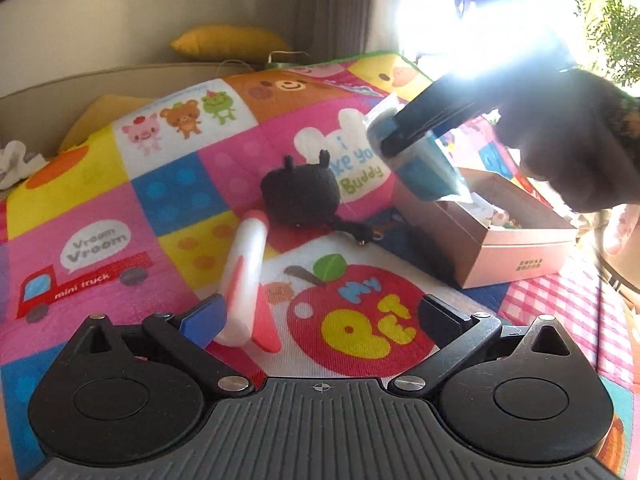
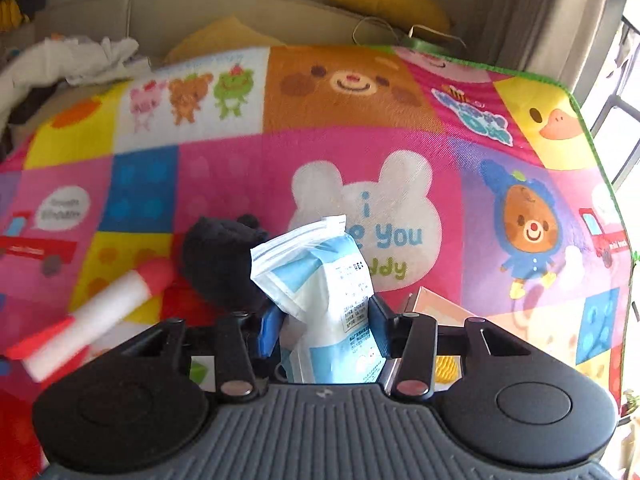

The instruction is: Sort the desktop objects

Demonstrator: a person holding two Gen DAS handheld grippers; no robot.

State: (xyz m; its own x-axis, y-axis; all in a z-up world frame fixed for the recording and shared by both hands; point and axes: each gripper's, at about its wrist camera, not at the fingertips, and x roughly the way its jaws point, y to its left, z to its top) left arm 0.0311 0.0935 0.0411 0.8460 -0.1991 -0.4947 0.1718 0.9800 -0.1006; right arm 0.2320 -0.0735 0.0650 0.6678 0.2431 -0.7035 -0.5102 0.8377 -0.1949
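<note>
My right gripper (image 2: 326, 330) is clenched on the crinkly blue-and-white plastic pouch (image 2: 320, 276) above the open pink cardboard box (image 1: 516, 252), my left gripper (image 1: 320, 320) spread wide and unladen, and I fear the slippery pouch could slide out and miss the box.

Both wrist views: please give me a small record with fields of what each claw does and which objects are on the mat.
surface: colourful cartoon mat
left claw: open, holding nothing, low over the mat
right claw: shut on blue-and-white pouch, held above the box
box: open, pink cardboard, on the mat's right side, some items inside
lying on mat: black plush toy; white-and-red tube beside the left claw's blue pad
</note>
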